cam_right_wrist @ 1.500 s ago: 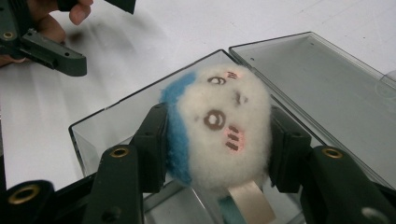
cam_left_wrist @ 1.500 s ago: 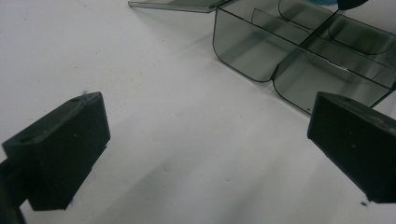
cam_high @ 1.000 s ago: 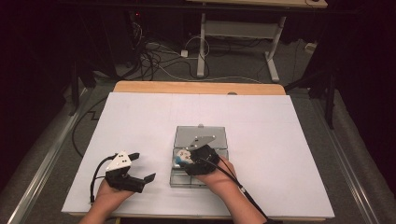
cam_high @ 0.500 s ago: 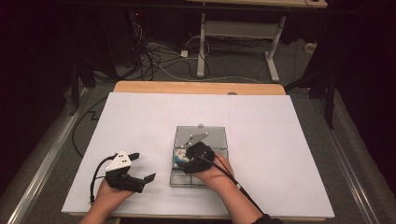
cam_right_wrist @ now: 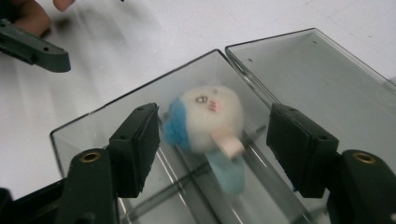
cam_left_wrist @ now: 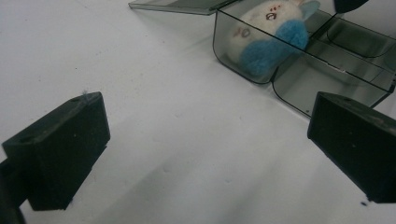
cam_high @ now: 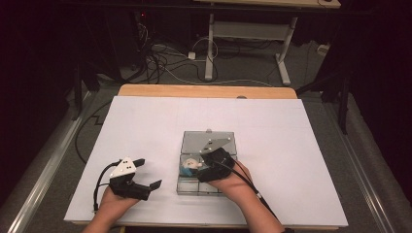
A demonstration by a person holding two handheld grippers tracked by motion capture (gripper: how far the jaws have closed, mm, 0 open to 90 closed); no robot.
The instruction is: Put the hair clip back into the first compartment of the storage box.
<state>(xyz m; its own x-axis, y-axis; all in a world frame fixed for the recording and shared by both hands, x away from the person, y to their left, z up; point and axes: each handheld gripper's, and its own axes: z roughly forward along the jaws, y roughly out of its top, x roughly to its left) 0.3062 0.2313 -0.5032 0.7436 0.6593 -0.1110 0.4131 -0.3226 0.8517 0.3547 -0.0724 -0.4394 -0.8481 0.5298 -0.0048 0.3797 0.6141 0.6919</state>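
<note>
Smoky clear plastic box, lid flat at 12 o'clock for access. Plush sits in its far-left cell; our right gripper has just been opening, jaws clear either side. Left gripper idles open at 9 o'clock, empty.

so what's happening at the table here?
A person works two handheld grippers at a white table. The right gripper hovers over a clear compartment box whose lid lies open. Its jaws have just been opening, and a small white-and-blue plush toy lies between them in a compartment, with a gap to each pad, so it looks just released. The left gripper sits open off to the box's left, holding nothing.
</note>
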